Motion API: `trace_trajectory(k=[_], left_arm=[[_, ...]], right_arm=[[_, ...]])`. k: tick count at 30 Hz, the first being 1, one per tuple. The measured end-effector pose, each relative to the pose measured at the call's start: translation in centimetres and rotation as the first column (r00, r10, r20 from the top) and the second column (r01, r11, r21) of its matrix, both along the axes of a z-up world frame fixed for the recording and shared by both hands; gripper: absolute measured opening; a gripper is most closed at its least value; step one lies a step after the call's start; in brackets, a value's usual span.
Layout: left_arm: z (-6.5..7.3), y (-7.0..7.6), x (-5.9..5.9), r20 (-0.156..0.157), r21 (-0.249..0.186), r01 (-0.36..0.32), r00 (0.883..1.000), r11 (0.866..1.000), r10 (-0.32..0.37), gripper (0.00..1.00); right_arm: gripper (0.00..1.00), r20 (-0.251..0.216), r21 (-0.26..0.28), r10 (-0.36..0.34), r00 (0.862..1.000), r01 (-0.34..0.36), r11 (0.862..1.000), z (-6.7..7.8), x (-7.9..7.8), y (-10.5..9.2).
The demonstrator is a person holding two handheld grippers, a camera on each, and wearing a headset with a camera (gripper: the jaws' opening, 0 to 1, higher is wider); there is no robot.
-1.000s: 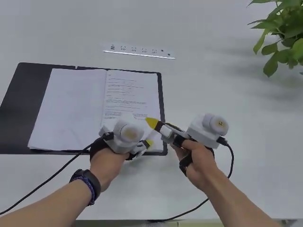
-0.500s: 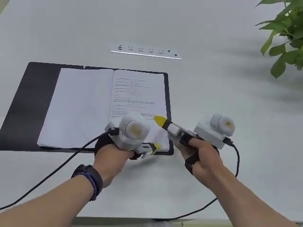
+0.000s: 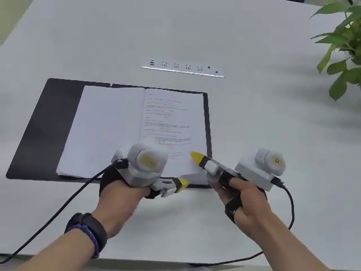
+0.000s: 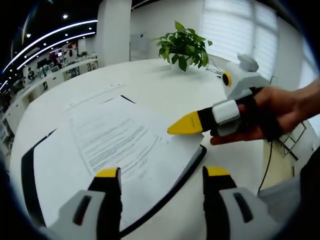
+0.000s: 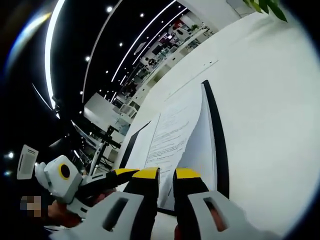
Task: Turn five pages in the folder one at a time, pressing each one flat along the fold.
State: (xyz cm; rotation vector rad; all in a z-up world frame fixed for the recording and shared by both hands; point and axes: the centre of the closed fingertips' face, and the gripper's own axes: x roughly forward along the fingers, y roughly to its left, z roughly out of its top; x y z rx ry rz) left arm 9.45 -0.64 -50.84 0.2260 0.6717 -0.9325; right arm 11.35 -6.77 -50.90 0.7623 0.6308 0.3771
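Head view: folder (image 3: 34, 130) lies open, printed page (image 3: 175, 124) flat just ahead of fingertips. Left gripper (image 4: 161, 172) is held spread; right gripper (image 5: 167, 173) nearly pressed together, nothing clearly pinched. Pages turned cannot be told.

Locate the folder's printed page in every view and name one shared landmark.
Head view: printed page lies at centre, right of the blank sheet.
Left gripper view: page at centre-left, just beyond the jaws.
Right gripper view: page is a narrow slanted strip at centre, above the jaws.
Shared landmark: potted plant, upper right in head view, top centre in left gripper view, top right edge in right gripper view.
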Motion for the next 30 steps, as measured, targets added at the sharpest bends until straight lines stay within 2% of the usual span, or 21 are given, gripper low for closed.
trace_trajectory(k=[3,8,12,22,27,30], left_arm=[[0.5,1.1,0.0,0.012,0.0,-0.007,1.0,1.0,0.007,0.66],[1.7,3.7,0.5,0.029,-0.005,-0.054,0.998,0.999,0.054,0.66],[2.1,5.0,0.5,0.031,-0.02,-0.079,0.996,0.997,0.079,0.65],[2.9,7.2,0.6,0.04,-0.034,-0.117,0.992,0.993,0.118,0.66],[3.7,8.1,0.8,0.067,-0.039,-0.121,0.99,0.992,0.124,0.65],[4.1,8.6,0.9,0.073,-0.043,-0.126,0.989,0.991,0.129,0.66]], right_arm=[[0.06,-0.004,0.032,-0.026,1.0,0.026,0.999,0.3,0.0,0.1],[0.01,0.007,0.022,-0.032,0.999,0.032,0.999,0.8,0.3,0.4],[0.01,0.017,0.032,-0.033,0.999,0.033,0.999,1.4,0.6,0.9],[0.0,0.038,0.023,-0.032,0.999,0.031,0.999,2.6,1.0,1.9],[0.0,0.047,0.017,-0.041,0.998,0.04,0.999,3.1,0.8,2.2],[0.0,0.051,0.015,-0.045,0.998,0.045,0.999,3.5,0.7,2.4]])
